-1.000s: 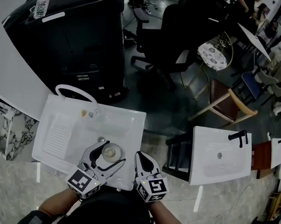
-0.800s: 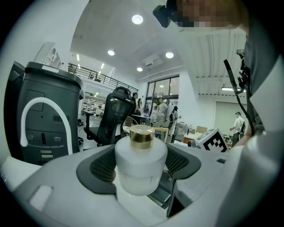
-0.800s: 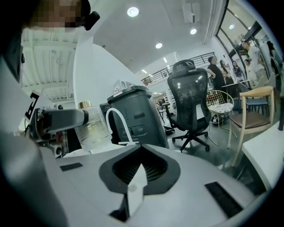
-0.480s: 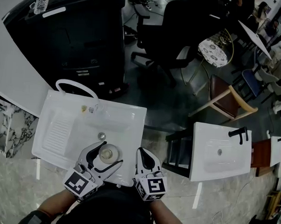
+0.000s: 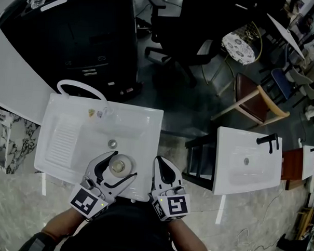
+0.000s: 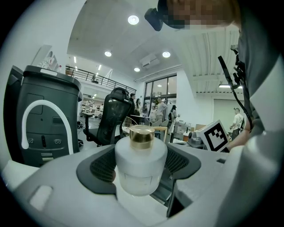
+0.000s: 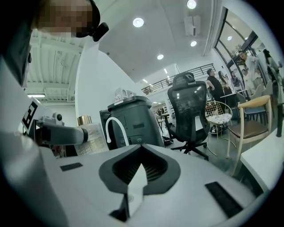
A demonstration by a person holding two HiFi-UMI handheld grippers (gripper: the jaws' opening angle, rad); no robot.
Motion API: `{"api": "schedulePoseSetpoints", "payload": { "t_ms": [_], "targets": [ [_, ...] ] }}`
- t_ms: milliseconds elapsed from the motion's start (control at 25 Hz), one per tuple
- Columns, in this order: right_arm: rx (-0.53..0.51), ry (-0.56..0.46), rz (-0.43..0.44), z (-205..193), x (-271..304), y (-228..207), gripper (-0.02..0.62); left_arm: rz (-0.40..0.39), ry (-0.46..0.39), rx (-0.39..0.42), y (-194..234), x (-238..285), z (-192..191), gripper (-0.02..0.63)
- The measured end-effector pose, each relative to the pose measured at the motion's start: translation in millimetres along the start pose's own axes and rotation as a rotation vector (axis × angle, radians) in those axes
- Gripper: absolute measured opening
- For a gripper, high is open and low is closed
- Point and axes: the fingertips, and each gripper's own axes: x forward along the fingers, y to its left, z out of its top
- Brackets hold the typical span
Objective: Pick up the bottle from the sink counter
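Observation:
A frosted white bottle [image 5: 119,165] with a gold cap sits between the jaws of my left gripper [image 5: 121,165], above the near part of the white sink [image 5: 62,144]. In the left gripper view the bottle [image 6: 141,159] stands upright and both dark pads press on its sides, so the left gripper [image 6: 141,166] is shut on it. My right gripper [image 5: 161,164] hovers beside the sink's right edge with its jaws shut and nothing in them. In the right gripper view the shut right gripper [image 7: 140,170] points forward, and the bottle [image 7: 91,133] shows at the left.
A white curved faucet [image 5: 81,87] rises at the sink's far rim, and the drain [image 5: 112,143] lies just beyond the bottle. A black cabinet [image 5: 83,36] and office chair [image 5: 192,25] stand behind. A second sink [image 5: 232,177] with a black tap and a wooden chair [image 5: 253,111] are at the right.
The left gripper keeps hold of the bottle and has drawn a little away from the drain toward the sink's near edge. The right gripper stays shut beside it.

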Motion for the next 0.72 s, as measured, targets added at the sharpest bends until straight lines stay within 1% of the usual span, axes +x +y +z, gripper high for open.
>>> {"api": "schedulePoseSetpoints", "payload": {
  "t_ms": [720],
  "targets": [
    [-0.016,-0.031,0.006,6.5,3.6,-3.4,0.006,-0.003,0.007,-0.009,4.2,7.3,-3.8,0.336]
  ]
}}
